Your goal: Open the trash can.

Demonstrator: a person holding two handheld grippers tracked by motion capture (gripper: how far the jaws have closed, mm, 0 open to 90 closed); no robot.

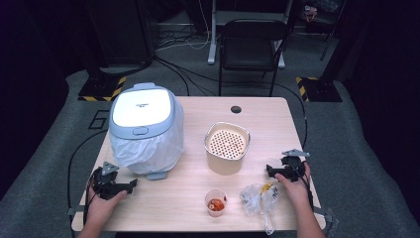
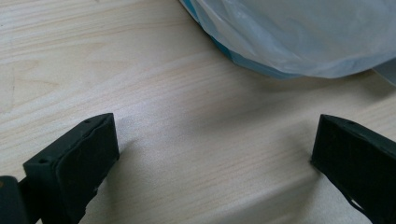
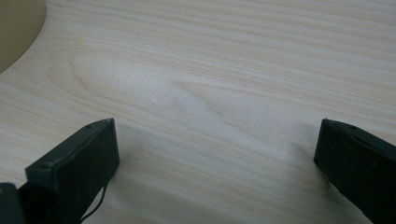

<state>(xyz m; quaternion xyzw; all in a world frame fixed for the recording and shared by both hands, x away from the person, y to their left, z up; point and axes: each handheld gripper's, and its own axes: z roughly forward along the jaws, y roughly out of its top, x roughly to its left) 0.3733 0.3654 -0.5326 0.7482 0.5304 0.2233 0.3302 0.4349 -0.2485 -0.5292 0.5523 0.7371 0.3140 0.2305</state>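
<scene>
My left gripper (image 1: pixel 132 184) rests on the wooden table (image 1: pixel 198 163) at the front left, open, with bare wood between its jaws (image 2: pixel 215 154). Just beyond it stands a lidded bin (image 1: pixel 143 126) lined with a white plastic bag (image 2: pixel 299 37). My right gripper (image 1: pixel 269 171) lies at the front right, open too, over bare wood (image 3: pixel 215 154). A beige pot with a perforated insert (image 1: pixel 227 147) stands mid-table. Near the front edge sit a small clear cup (image 1: pixel 216 203) holding something orange and a crumpled clear plastic bag (image 1: pixel 257 198).
A black folding chair (image 1: pixel 250 47) stands behind the table. Cables trail over the grey floor. A round cable hole (image 1: pixel 236 109) sits near the table's far edge. The beige pot's edge (image 3: pixel 16 28) shows in the right gripper view's top left corner.
</scene>
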